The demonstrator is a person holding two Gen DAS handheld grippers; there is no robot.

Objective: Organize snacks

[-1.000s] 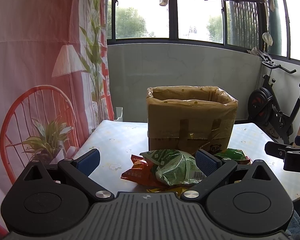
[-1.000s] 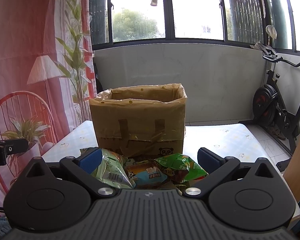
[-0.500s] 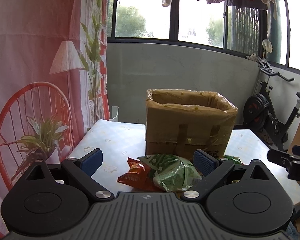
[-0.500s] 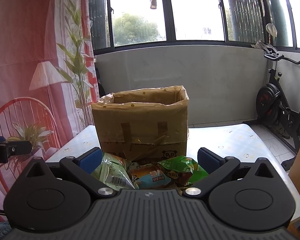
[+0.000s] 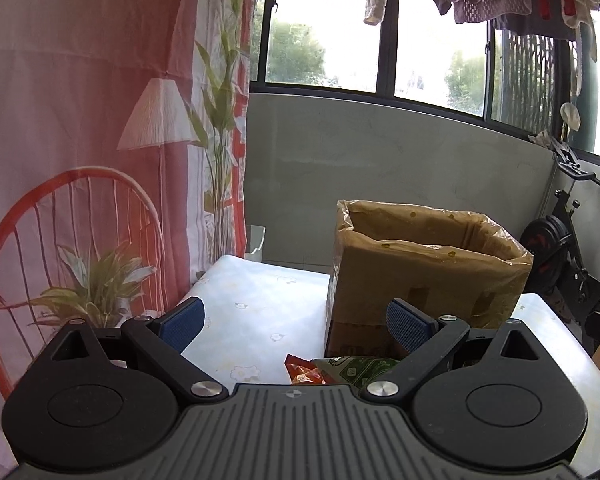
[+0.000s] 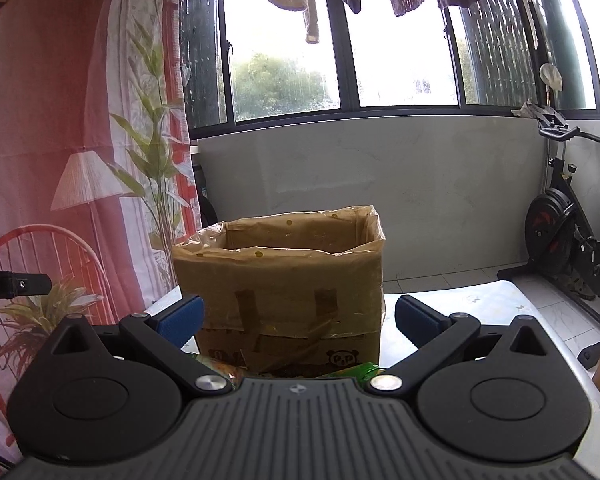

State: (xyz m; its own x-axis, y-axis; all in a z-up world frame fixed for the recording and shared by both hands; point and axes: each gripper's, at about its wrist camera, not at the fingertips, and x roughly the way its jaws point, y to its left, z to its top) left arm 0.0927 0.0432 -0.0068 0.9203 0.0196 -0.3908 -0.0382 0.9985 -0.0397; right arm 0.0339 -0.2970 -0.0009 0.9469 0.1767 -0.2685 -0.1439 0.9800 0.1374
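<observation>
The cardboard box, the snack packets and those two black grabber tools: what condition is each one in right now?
Brown cardboard box lined with a plastic bag: upright on the table, top open; contents not visible.
Green snack packet: lying on the table in front of the box.
Red-orange snack packet: lying beside the green one.
Left gripper: open, holding nothing.
Right gripper: open, holding nothing.
White flower-print table: bears the box and packets.

Flowered table [image 5: 256, 300]: box [image 5: 424, 276], snack packets [image 5: 340, 368].
</observation>
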